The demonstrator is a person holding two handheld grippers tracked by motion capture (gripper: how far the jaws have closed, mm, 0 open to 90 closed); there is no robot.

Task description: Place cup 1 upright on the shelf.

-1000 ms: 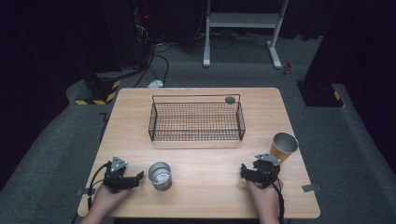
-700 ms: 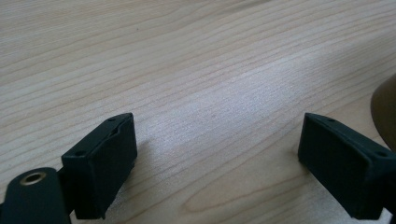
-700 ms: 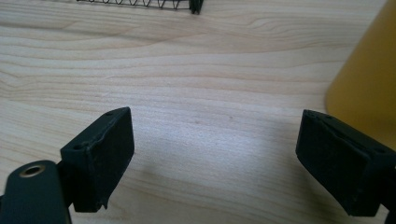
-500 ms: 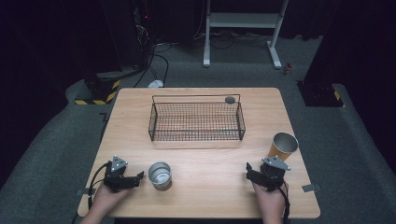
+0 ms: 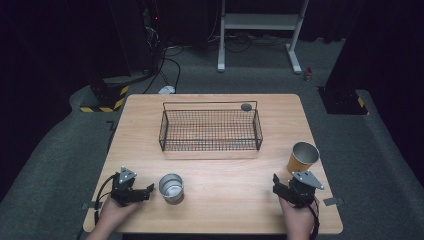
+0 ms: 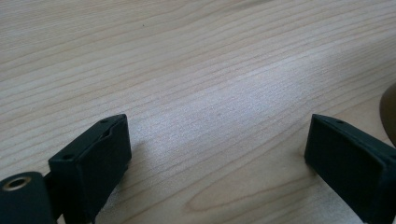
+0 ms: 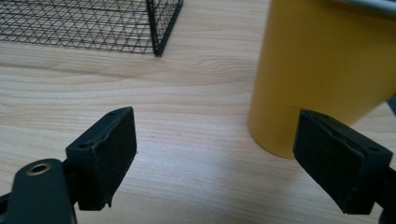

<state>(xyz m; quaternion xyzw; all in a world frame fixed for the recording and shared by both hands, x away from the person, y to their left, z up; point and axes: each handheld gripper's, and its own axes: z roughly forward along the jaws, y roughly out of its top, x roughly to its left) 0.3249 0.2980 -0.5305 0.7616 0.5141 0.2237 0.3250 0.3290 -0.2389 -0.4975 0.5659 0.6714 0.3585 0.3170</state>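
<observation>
Two cups upright on the worktop (image 5: pixel 220 200), mouths up, long axes vertical.
Silver cup (image 5: pixel 171 186) just beside left tool (image 5: pixel 148 190), spread, just been opening, nothing between; yellow cup (image 5: pixel 302 158) near right tool (image 5: pixel 274 184), spread, empty.

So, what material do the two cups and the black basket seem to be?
Yellow cup: probably painted metal, matte wall, silvery rim. Short silver cup: likely bare steel, shiny. Black grid basket: thin wire, seemingly dark-coated.

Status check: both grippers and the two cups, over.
Left gripper open, jaws just widened, nothing between, silver cup beside it. Right gripper open, near yellow cup, not touching. Wire basket behind, clear.
</observation>
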